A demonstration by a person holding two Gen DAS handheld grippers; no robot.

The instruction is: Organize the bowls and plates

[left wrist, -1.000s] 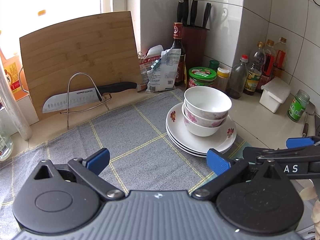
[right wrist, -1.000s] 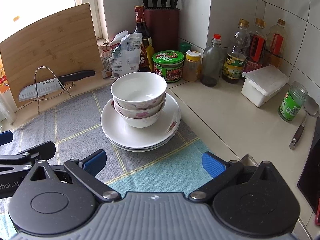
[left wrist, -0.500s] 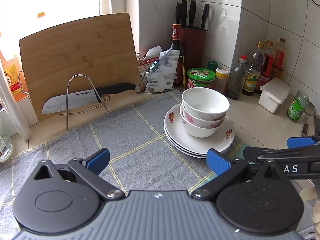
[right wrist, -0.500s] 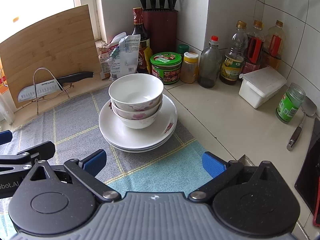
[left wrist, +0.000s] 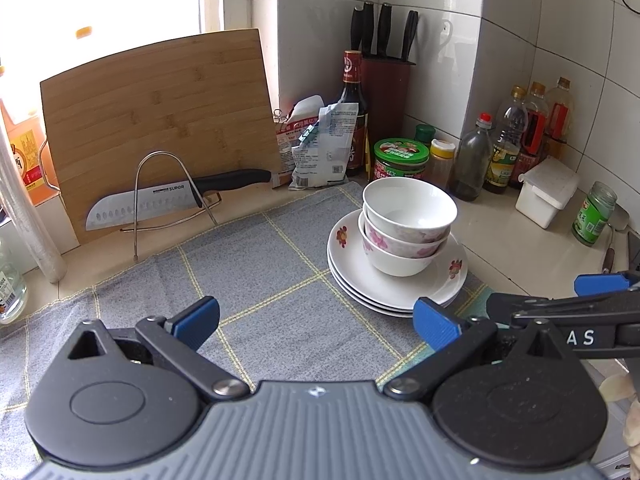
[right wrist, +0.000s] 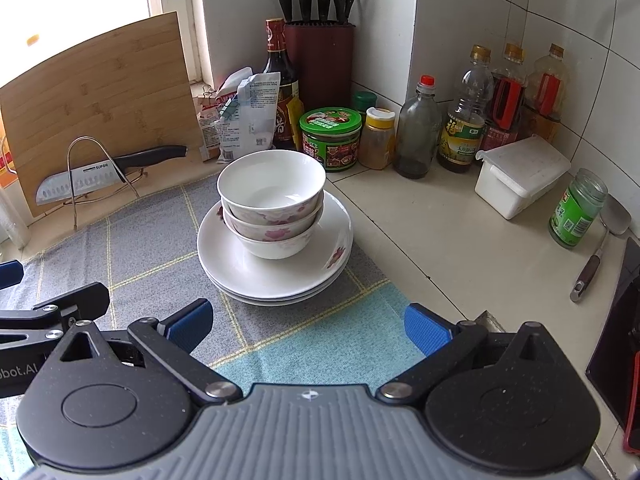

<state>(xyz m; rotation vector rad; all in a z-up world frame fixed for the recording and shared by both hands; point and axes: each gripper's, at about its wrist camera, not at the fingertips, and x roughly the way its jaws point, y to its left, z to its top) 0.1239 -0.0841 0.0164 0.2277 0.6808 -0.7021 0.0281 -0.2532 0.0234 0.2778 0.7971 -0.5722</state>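
Observation:
Stacked white bowls with pink flowers (left wrist: 408,224) sit on a stack of white plates (left wrist: 352,280) on the grey checked cloth (left wrist: 256,280). The same bowls (right wrist: 272,204) and plates (right wrist: 236,264) show in the right wrist view. My left gripper (left wrist: 316,320) is open and empty, short of the plates and a little left of them. My right gripper (right wrist: 308,324) is open and empty, just in front of the plates. The right gripper's fingers (left wrist: 600,282) show at the right edge of the left wrist view.
A bamboo cutting board (left wrist: 156,120) and a knife on a wire rack (left wrist: 168,200) stand at the back left. A knife block (right wrist: 320,64), sauce bottles (right wrist: 464,120), jars (right wrist: 330,138), a white box (right wrist: 520,176) and a spatula (right wrist: 596,256) line the back and right counter.
Both grippers have drawn back slightly from the stack and risen a little. The bowls and plates have not moved. Both stay open.

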